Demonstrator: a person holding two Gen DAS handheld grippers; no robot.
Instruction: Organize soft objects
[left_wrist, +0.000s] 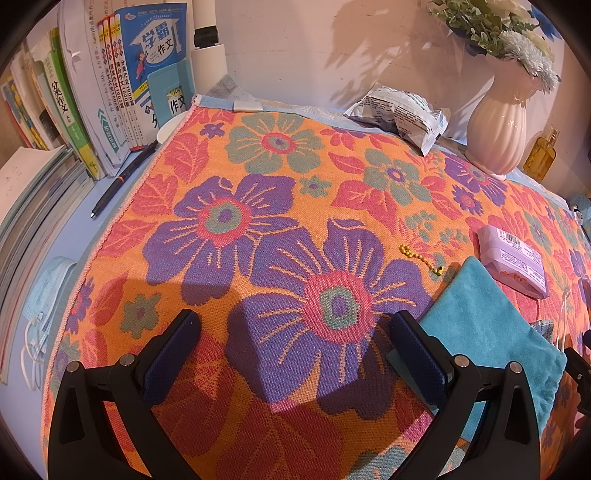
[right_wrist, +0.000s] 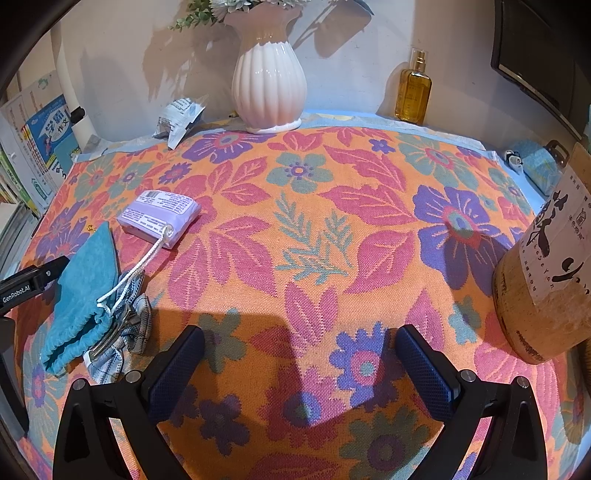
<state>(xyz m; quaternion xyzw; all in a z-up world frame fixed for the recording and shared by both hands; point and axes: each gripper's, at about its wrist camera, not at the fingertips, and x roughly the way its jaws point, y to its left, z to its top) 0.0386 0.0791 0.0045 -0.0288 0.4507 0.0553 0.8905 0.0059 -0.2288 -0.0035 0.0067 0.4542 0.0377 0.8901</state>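
A teal drawstring pouch (left_wrist: 491, 332) lies on the floral cloth (left_wrist: 258, 206), just right of my left gripper (left_wrist: 295, 332), which is open and empty above the cloth. In the right wrist view the pouch (right_wrist: 85, 291) lies at the left with a white cord and a striped cloth item (right_wrist: 125, 328) at its mouth. A lilac tissue pack (right_wrist: 159, 218) lies beyond it; it also shows in the left wrist view (left_wrist: 513, 258). My right gripper (right_wrist: 299, 350) is open and empty over the cloth (right_wrist: 332, 221), well right of the pouch.
A white vase (right_wrist: 269, 88), a perfume bottle (right_wrist: 412, 92) and a crinkled white packet (left_wrist: 399, 114) stand along the back wall. Books (left_wrist: 110, 92), a pen (left_wrist: 122, 181) and face masks (left_wrist: 40, 306) are at the left. A brown labelled container (right_wrist: 546, 288) stands at the right. A yellow bead chain (left_wrist: 421, 256) lies near the pouch.
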